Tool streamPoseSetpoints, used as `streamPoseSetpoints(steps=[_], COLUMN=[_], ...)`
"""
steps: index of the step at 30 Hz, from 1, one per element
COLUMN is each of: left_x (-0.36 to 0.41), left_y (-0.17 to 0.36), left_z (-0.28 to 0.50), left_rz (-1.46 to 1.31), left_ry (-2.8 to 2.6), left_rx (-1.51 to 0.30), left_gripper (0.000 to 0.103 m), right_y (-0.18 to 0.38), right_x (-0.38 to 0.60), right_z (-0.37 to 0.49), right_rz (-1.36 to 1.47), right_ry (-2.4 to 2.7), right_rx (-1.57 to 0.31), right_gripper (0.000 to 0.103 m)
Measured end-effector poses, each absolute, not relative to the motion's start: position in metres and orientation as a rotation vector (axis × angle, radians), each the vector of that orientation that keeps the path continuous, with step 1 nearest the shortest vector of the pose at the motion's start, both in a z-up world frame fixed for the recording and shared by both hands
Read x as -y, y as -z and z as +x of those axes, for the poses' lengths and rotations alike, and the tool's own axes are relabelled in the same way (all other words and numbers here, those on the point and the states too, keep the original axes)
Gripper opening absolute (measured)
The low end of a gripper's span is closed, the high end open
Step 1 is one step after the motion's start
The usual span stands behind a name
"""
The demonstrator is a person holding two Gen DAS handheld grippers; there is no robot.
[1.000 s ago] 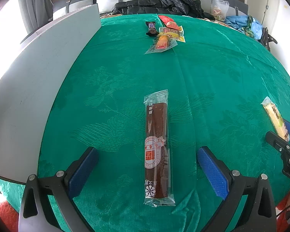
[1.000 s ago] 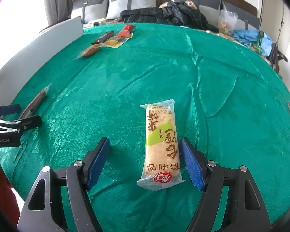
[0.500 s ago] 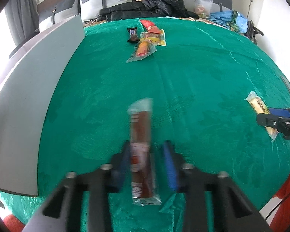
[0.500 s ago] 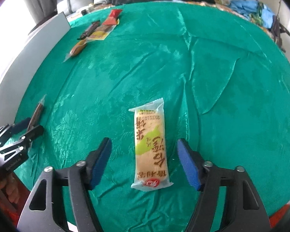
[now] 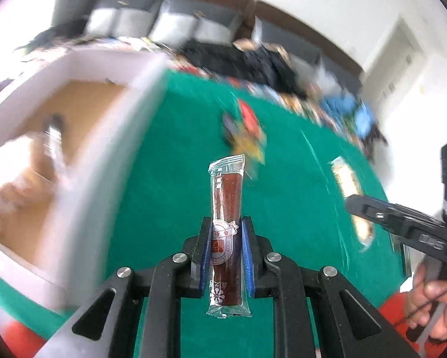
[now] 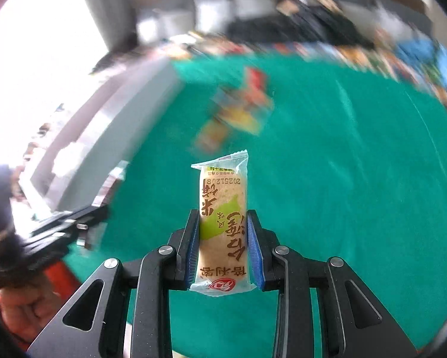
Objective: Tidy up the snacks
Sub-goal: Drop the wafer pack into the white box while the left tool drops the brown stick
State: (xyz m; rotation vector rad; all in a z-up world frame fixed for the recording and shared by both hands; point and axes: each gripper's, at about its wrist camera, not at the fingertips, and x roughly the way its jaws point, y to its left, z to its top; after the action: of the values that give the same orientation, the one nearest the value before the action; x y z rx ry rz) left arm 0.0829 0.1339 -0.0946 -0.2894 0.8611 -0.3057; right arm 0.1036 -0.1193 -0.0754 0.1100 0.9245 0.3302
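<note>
Brown snack stick [image 5: 227,226] clamped upright in left hand-held gripper [image 5: 226,249], rice cracker pack [image 6: 223,223] likewise in right hand-held gripper [image 6: 223,244].

Open green tablecloth [image 5: 175,185] fills mid-frame; blurred snack pile [image 5: 247,131] blocks upper centre — white box wall [image 5: 110,161] bars the left — right gripper [image 5: 372,208] crowds right edge.

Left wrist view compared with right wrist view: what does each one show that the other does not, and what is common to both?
Only the left wrist view shows inside the open box, with blurred items in it, and the left gripper shut on a dark red snack stick. Only the right wrist view shows the printed face of the rice cracker pack gripped by the right gripper. Both show the green tablecloth and the blurred pile of snacks.
</note>
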Motion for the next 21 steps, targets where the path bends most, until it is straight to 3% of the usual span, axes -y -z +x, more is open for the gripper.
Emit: streamPoseSetpoints(steps=[5, 9, 11, 12, 14, 16, 21], left_x=[-0.240, -0.303, -0.324, -0.333, -0.340, -0.339, -0.290], left_y=[0.068, 0.073, 0.080, 0.084, 0.088, 0.089, 0.089], left_z=[0.108, 0.116, 0.115, 0.113, 0.102, 0.089, 0.076], left_rz=[-0.285, -0.207, -0.166, -0.160, -0.166, -0.181, -0.175], left_ry=[0.070, -0.120, -0.211, -0.238, -0.263, -0.281, -0.188], left_rx=[-0.828, -0.852, -0.868, -0.880, -0.870, -0.834, -0.840], left_gripper=[0.018, 0.019, 0.027, 0.042, 0.077, 0.086, 0.087], right_y=[0.007, -0.003, 0.002, 0.008, 0.017, 0.022, 0.051], right_x=[-0.002, -0.086, -0.113, -0.123, -0.129, -0.118, -0.039], right_z=[0.136, 0.149, 0.157, 0.160, 0.162, 0.157, 0.145], right_rz=[0.084, 0.092, 0.103, 0.109, 0.119, 0.117, 0.048], right_ry=[-0.599, -0.731, -0.770, -0.786, -0.789, -0.763, -0.614], right_rx=[-0.829, -0.836, -0.856, -0.879, -0.902, -0.875, -0.854], right_gripper=[0.031, 0.032, 0.038, 0.053, 0.057, 0.058, 0.067])
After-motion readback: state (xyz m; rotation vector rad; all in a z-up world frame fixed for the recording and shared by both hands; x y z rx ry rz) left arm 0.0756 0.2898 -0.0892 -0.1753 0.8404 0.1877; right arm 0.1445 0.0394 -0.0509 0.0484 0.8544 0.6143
